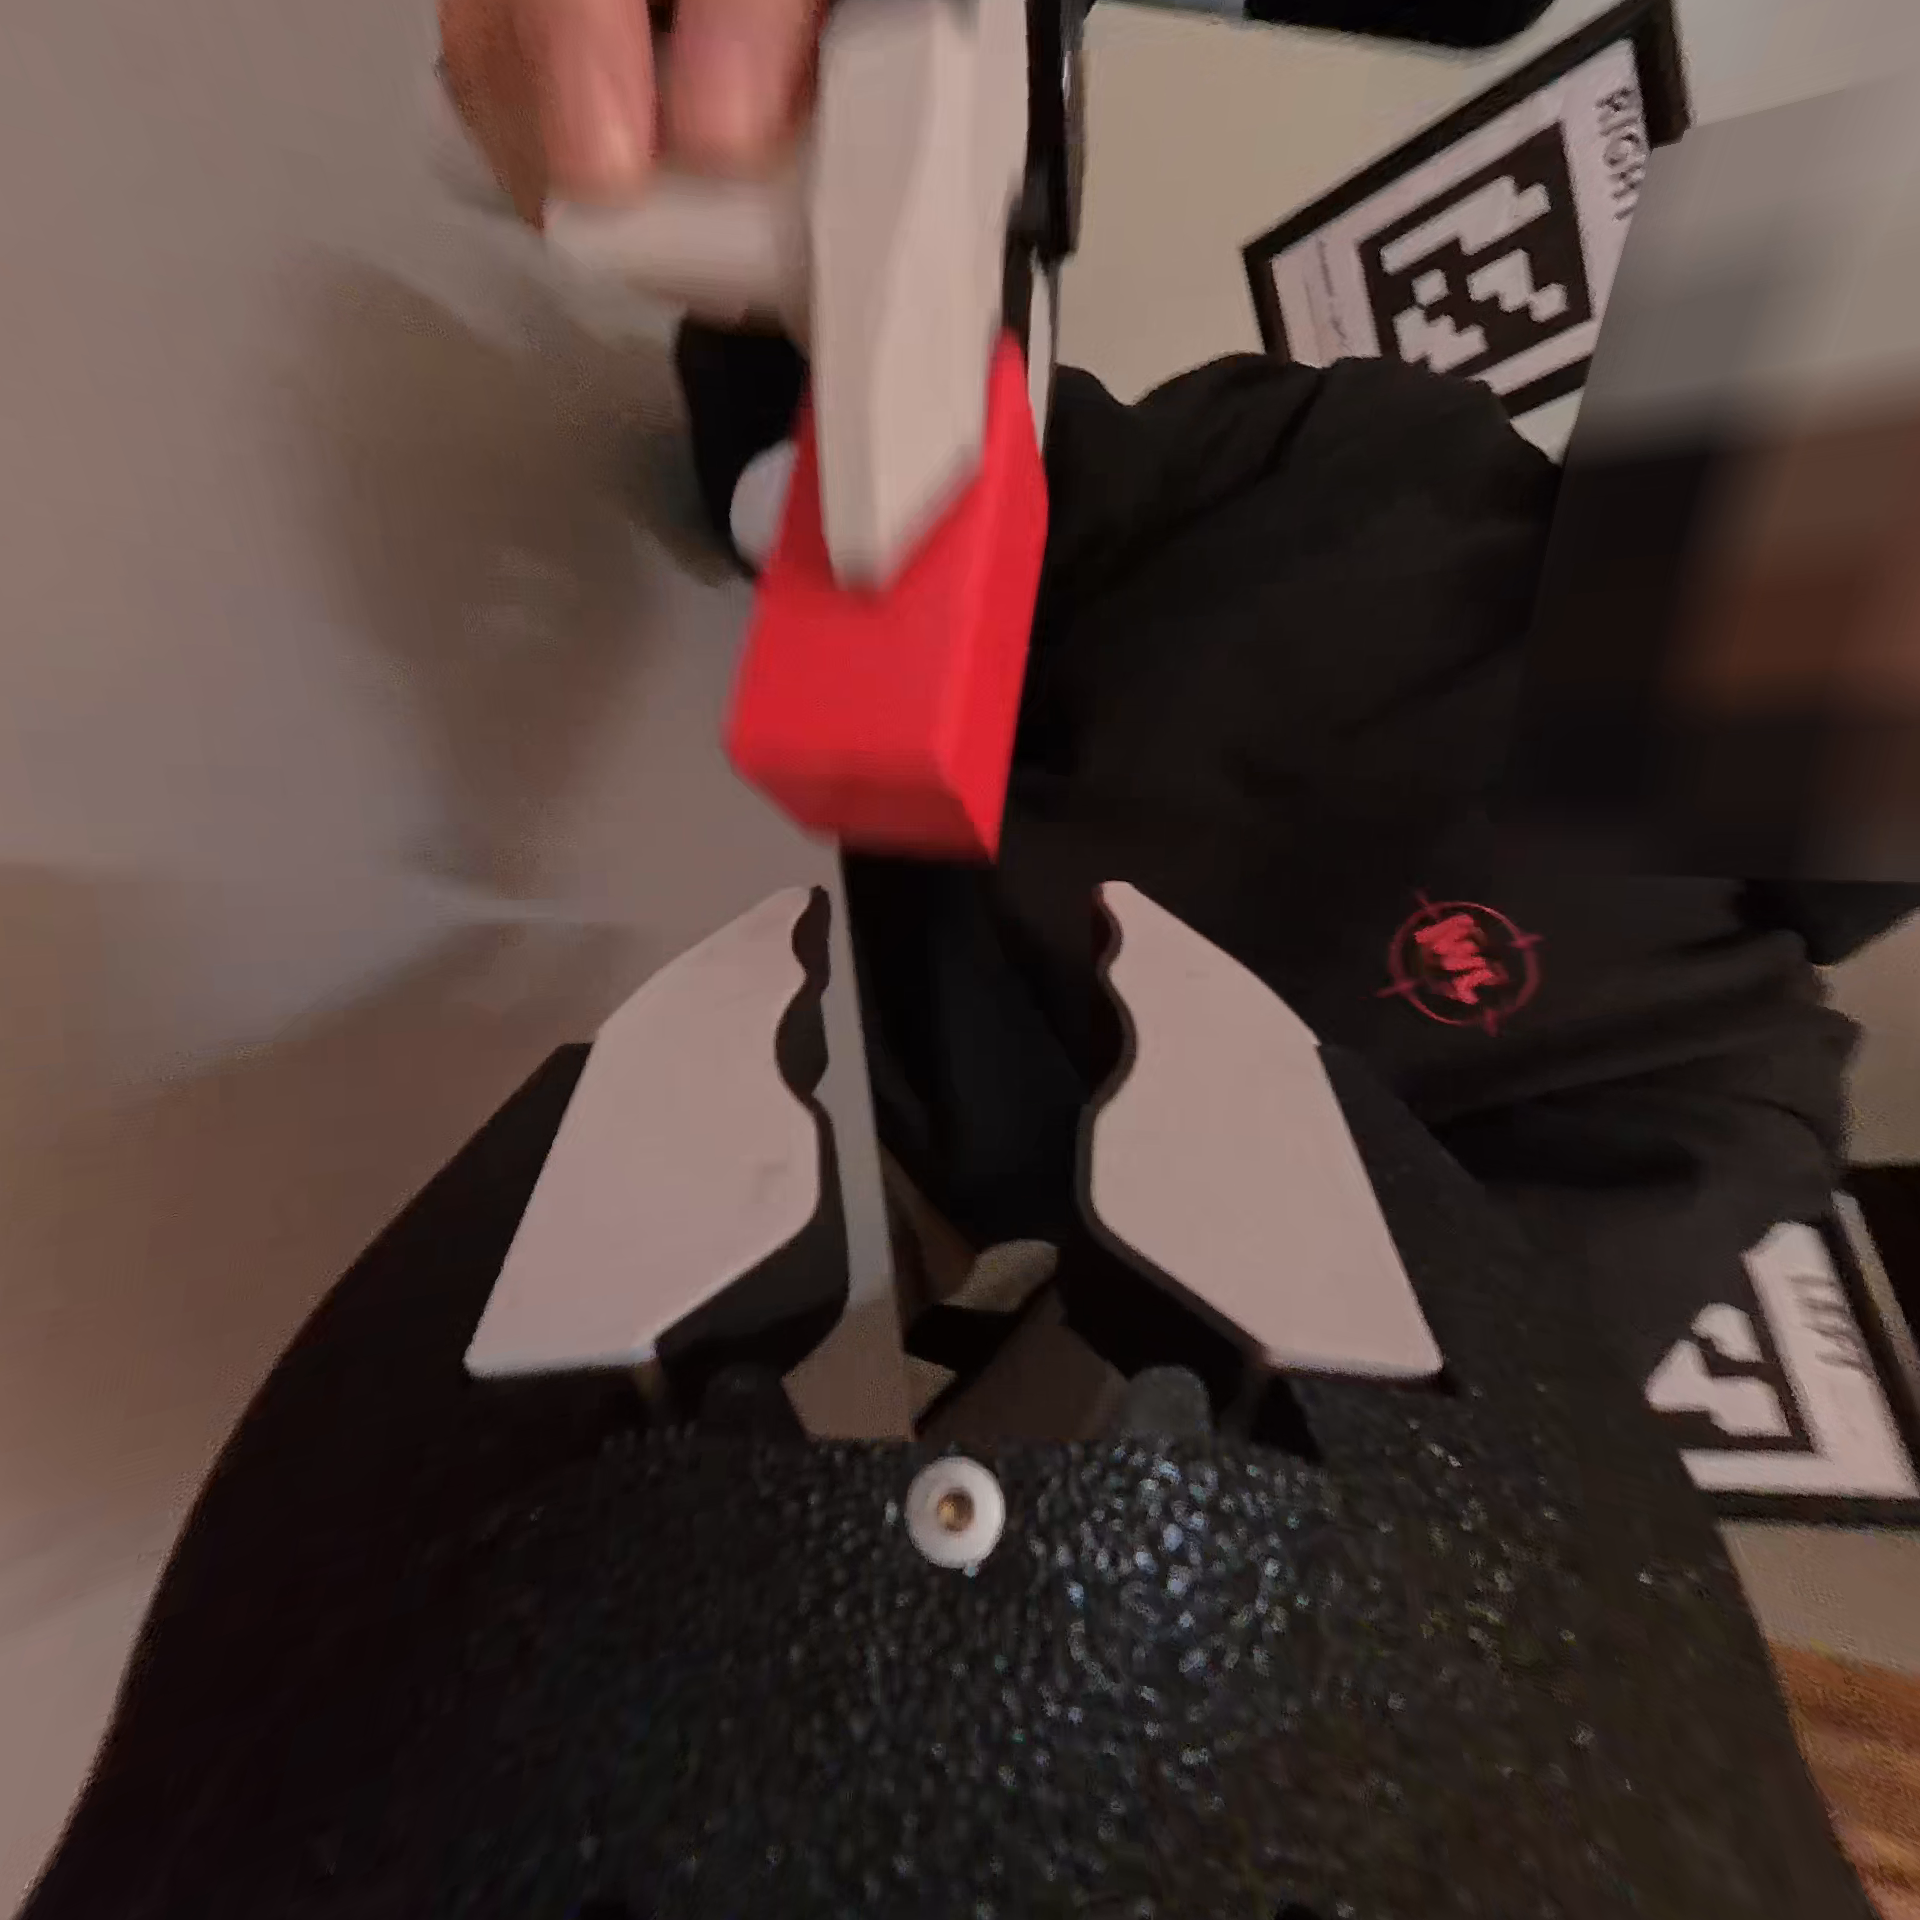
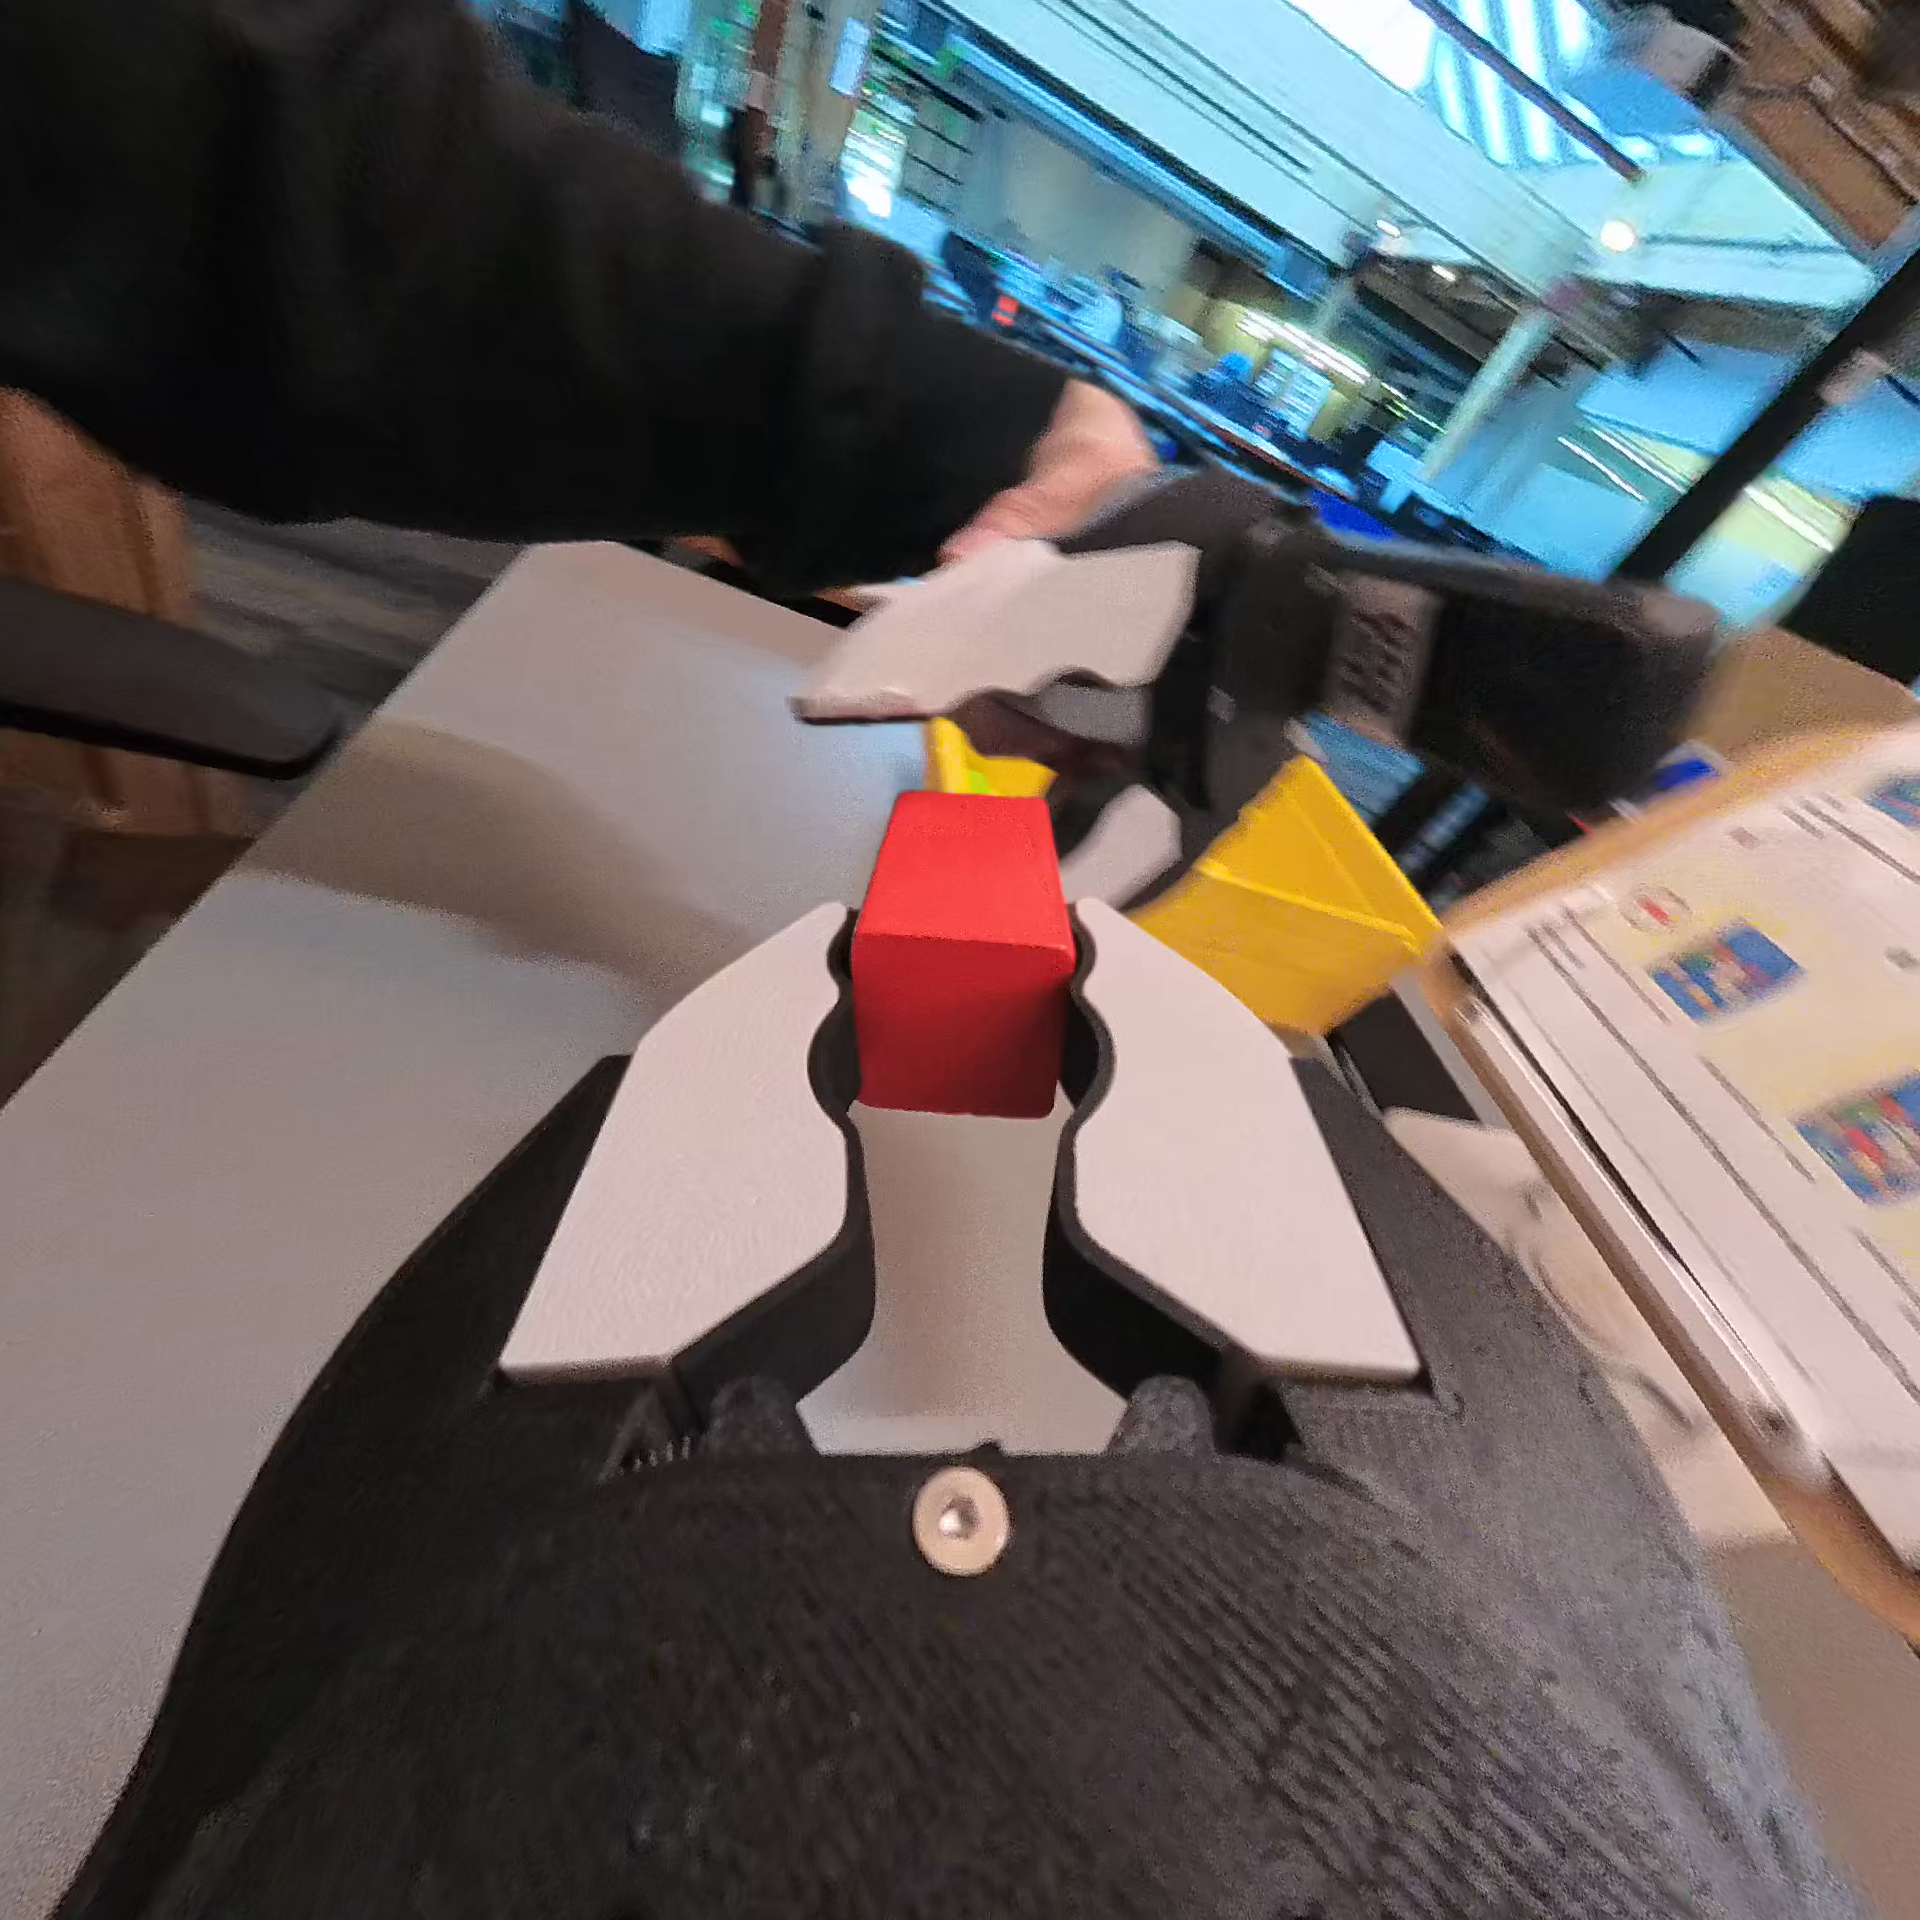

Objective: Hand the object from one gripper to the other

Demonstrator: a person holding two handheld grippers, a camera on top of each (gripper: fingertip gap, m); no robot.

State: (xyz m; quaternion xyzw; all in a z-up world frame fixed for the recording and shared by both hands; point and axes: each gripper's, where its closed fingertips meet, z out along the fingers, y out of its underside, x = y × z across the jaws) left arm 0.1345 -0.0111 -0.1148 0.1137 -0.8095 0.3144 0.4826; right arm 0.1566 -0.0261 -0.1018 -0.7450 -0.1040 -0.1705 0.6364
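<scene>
Plainly red block [image 2: 961, 997], smooth-faced, rectangular.

- The hand [image 1: 623, 94] atop the left wrist view is smeared and cut by the upper edge.
- One finger of the right gripper [image 1: 894, 499] covers part of the red block [image 1: 873, 717]; its mate is hidden behind.
- A black-and-white marker card [image 1: 1766, 1382] runs off the right edge.
- Printed sheets [image 2: 1714, 1039] are too blurred to make out.
- The yellow bin [image 2: 1288, 914] sits partly behind the left gripper [image 2: 987, 727].
</scene>
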